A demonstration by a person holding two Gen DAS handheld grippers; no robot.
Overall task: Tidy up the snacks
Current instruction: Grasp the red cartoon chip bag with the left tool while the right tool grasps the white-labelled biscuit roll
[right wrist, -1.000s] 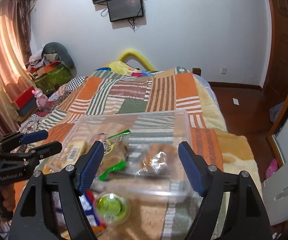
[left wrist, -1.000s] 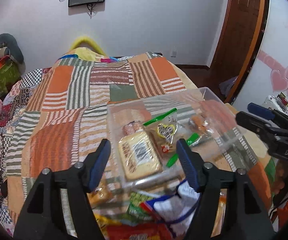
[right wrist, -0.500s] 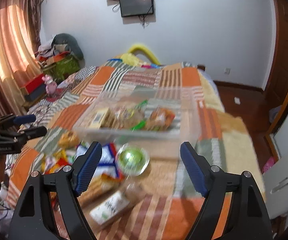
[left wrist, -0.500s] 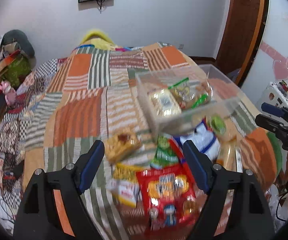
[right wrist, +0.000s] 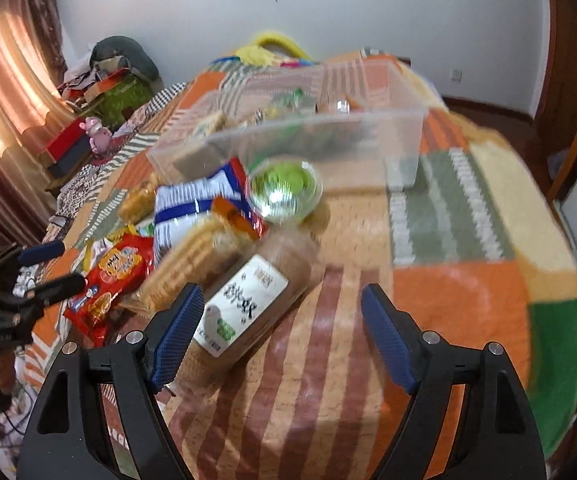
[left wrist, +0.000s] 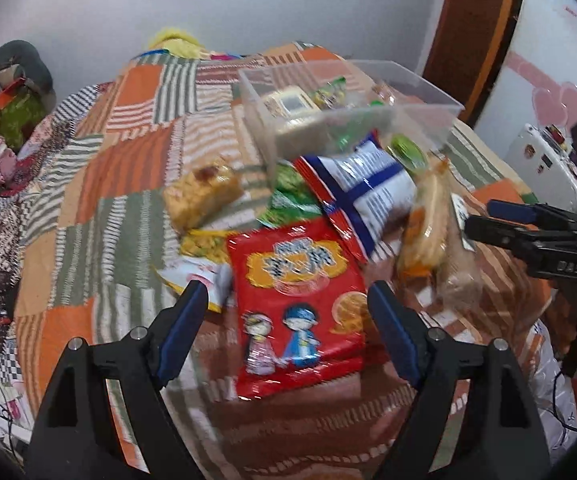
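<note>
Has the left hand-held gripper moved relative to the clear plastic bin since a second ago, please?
Yes. The left hand-held gripper has pulled back from the clear plastic bin and now frames the red snack bag, jaws open and empty.

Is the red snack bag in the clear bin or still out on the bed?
Out: the red snack bag lies on the quilt, outside the clear bin.

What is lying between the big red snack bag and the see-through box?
In the left wrist view, a blue-and-white snack bag and a green packet lie between the red snack bag and the clear box.
</note>
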